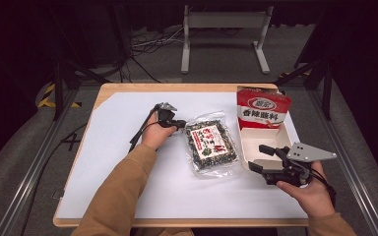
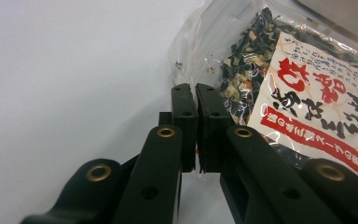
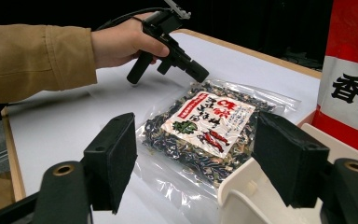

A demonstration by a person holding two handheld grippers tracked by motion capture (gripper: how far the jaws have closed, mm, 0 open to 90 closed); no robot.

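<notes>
The red bag is cut off by the right gripper view's edge

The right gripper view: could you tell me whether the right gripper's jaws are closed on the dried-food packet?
No, the right gripper stands open, its pads apart with the packet lying beyond them.

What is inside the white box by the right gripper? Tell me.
In the white box a red pouch stands upright at the far end; the rest of the floor looks bare. What lies behind the pouch is hidden.
</notes>
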